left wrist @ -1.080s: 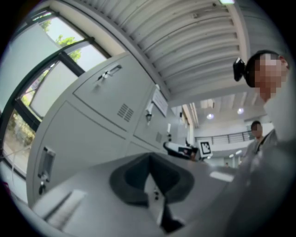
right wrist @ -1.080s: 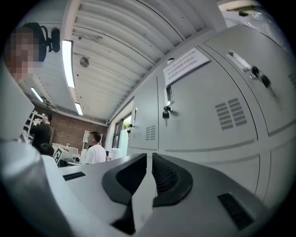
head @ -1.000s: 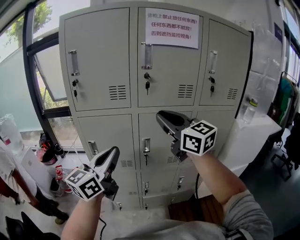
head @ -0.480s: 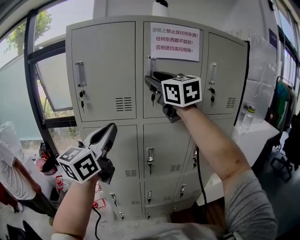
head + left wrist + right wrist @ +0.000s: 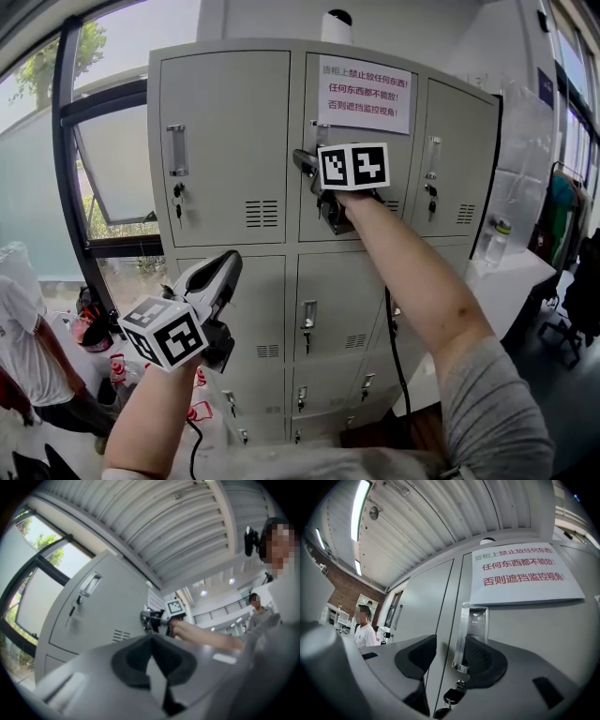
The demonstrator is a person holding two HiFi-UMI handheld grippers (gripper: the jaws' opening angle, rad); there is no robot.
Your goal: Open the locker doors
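Note:
A grey locker cabinet point(image 5: 281, 234) fills the head view, all its doors shut. My right gripper point(image 5: 309, 167) is raised to the top middle door point(image 5: 361, 211), just below a white paper notice point(image 5: 366, 94). In the right gripper view its jaws point(image 5: 450, 656) are opening around the left edge of that door's chrome handle point(image 5: 476, 623); the pads do not press on it. A key point(image 5: 452, 696) hangs in the lock below. My left gripper point(image 5: 230, 264) hangs lower, in front of the middle row, shut and empty point(image 5: 151, 641).
The top left door's handle point(image 5: 176, 150) and the top right door's handle point(image 5: 433, 157) each have a key below. A window point(image 5: 103, 159) lies left of the cabinet. A person point(image 5: 23, 347) stands at lower left. A white table point(image 5: 511, 272) with a bottle point(image 5: 495, 239) stands right.
My right gripper has risen from the middle row to the top middle door's handle and its jaws have spread. The left gripper rose slightly and stayed shut.

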